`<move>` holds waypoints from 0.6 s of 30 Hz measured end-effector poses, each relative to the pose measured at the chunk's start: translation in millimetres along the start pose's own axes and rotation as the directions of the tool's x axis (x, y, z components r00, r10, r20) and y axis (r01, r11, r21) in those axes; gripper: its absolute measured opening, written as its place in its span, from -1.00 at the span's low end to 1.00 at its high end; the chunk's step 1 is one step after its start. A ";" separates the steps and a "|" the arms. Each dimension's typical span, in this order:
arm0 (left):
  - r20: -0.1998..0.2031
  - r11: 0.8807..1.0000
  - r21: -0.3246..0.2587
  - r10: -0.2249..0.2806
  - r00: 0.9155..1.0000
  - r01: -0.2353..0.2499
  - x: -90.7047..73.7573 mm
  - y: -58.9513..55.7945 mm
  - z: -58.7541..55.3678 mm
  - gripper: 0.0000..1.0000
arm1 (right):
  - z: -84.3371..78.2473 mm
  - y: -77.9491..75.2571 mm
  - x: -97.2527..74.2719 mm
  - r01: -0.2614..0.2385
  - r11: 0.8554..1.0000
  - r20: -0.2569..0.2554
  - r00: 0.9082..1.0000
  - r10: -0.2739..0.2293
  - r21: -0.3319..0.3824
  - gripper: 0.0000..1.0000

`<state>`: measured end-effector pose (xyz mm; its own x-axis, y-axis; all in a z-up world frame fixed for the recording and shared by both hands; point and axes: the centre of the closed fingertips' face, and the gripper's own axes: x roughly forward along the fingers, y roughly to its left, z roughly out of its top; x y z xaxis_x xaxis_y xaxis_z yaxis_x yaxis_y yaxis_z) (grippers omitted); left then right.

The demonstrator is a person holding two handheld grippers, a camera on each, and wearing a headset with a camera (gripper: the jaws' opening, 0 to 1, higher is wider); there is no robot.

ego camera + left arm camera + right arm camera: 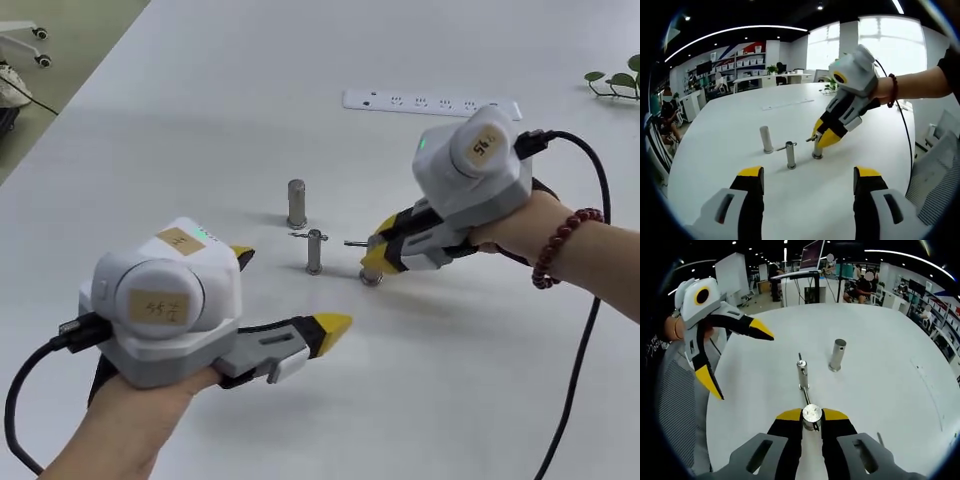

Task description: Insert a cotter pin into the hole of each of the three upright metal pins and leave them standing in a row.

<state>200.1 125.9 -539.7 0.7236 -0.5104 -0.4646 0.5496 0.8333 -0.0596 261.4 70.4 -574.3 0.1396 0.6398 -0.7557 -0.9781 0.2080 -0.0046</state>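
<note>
Three upright metal pins stand in a slanted row on the white table (200,130). The far pin (296,203) is bare. A cotter pin crosses the head of the middle pin (315,251). My right gripper (375,256) is down on the near pin (371,277), its yellow jaws close together on either side of the pin's round top (811,413). It is shut on a cotter pin (355,243) that pokes out toward the middle pin; the grip point is hidden. My left gripper (289,290) hovers open and empty, nearer to me and left of the row.
A white power strip (430,103) lies at the back of the table. A green plant (620,82) sits at the far right edge. Black cables trail from both grippers. Beyond the table's left edge there is floor with a chair base (25,45).
</note>
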 end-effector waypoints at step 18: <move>-0.006 1.000 0.001 -0.011 1.000 0.011 1.8 -2.8 -1.7 0.46 | -0.2 -3.2 1.5 -0.011 1.000 0.004 1.000 0.011 0.014 -0.82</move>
<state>199.2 123.0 -541.9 0.7150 -0.5179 -0.4696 0.5576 0.8277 -0.0639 264.7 70.5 -575.5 0.1297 0.6452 -0.7529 -0.9773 0.2113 0.0127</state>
